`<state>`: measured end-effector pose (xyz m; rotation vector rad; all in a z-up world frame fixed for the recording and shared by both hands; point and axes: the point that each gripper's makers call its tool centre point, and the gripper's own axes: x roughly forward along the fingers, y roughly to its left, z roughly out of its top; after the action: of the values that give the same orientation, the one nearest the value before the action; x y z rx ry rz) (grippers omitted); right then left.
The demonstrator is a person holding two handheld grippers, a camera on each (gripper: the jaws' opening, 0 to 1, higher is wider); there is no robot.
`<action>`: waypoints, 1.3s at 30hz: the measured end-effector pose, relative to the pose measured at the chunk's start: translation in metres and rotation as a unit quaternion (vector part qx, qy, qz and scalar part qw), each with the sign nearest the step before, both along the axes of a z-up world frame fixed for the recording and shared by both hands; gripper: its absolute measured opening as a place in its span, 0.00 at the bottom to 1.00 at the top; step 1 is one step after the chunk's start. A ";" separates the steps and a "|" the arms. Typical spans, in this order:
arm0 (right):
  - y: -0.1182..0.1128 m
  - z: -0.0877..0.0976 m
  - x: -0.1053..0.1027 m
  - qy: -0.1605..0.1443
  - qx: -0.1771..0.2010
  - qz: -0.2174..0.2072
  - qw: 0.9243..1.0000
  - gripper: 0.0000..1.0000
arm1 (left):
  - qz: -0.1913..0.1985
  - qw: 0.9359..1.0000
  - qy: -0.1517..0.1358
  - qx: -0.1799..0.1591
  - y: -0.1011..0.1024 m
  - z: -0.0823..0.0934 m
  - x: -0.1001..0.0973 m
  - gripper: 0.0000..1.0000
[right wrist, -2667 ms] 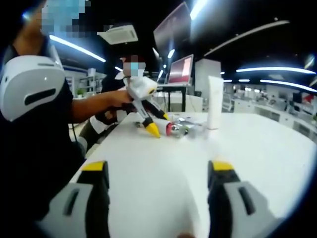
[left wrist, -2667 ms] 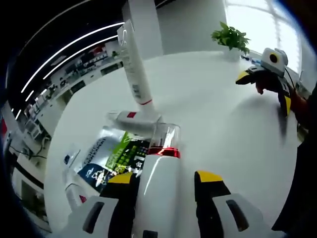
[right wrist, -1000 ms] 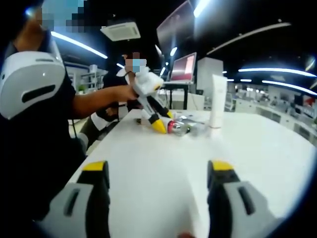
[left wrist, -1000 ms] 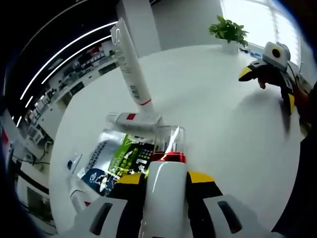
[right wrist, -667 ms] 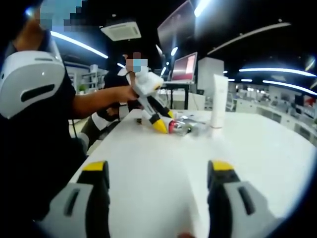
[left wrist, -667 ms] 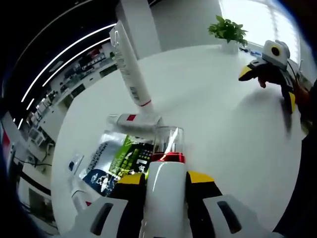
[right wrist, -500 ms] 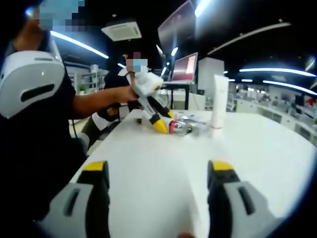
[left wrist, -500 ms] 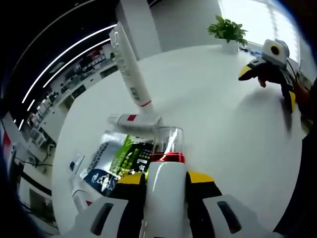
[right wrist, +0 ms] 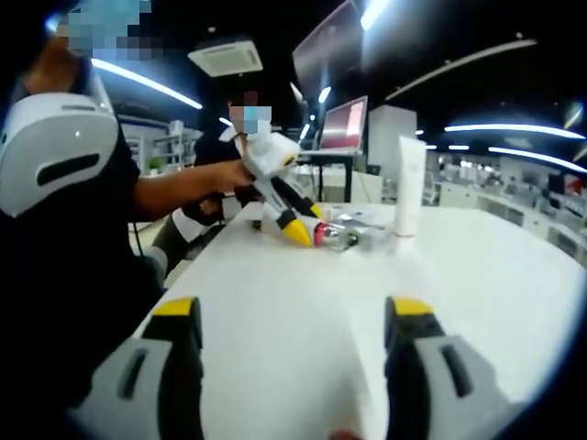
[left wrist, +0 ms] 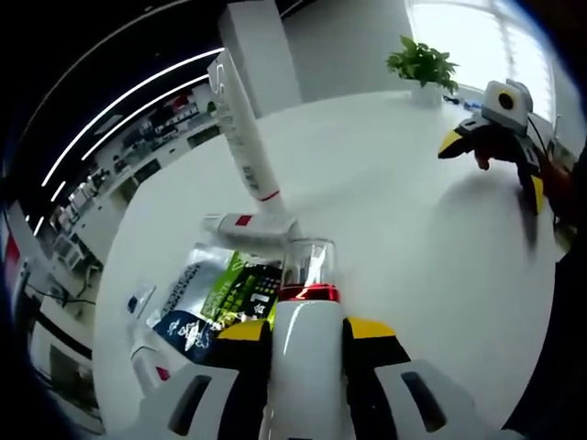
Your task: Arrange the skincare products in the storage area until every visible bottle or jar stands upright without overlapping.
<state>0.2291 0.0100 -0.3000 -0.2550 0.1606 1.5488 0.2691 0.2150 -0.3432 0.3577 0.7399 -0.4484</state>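
My left gripper (left wrist: 307, 328) is shut on a white bottle (left wrist: 303, 376) with a red band and a clear cap (left wrist: 307, 264); the bottle points forward, low over the white table (left wrist: 394, 229). Just beyond the cap lies a small white tube (left wrist: 249, 229), and behind it a tall white tube (left wrist: 244, 137) stands on its cap. In the right gripper view, the left gripper (right wrist: 298, 229) holds the bottle (right wrist: 328, 236) by the table top, with the tall tube (right wrist: 410, 197) to its right. My right gripper (right wrist: 292, 316) is open over bare table, far from the products.
Printed sachets (left wrist: 220, 293) lie flat left of the bottle, with another white tube (left wrist: 147, 353) near the table edge. A potted plant (left wrist: 422, 62) stands at the far edge. The right gripper (left wrist: 491, 137) hovers there. A person's arm (right wrist: 174, 192) reaches across.
The left jaws have closed from wide apart onto the white bottle. Since then the bottle has hardly moved. The right gripper stays open and still.
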 end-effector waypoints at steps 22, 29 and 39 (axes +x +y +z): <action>0.002 0.002 -0.004 -0.003 0.006 0.000 1.000 0.82 | 0.003 0.997 -0.060 -0.053 -0.009 0.037 -0.002 0.30; 0.006 0.007 -0.006 0.004 0.020 0.004 1.000 0.82 | 0.004 0.995 -0.075 -0.062 -0.008 0.047 -0.007 0.30; 0.010 0.023 -0.005 0.027 0.062 0.004 0.998 0.78 | 0.007 0.992 -0.094 -0.077 -0.003 0.059 -0.013 0.29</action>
<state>0.2245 0.0203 -0.2771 -0.1148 0.1053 1.5688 0.2565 0.2115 -0.2842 0.2452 0.5197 -0.4487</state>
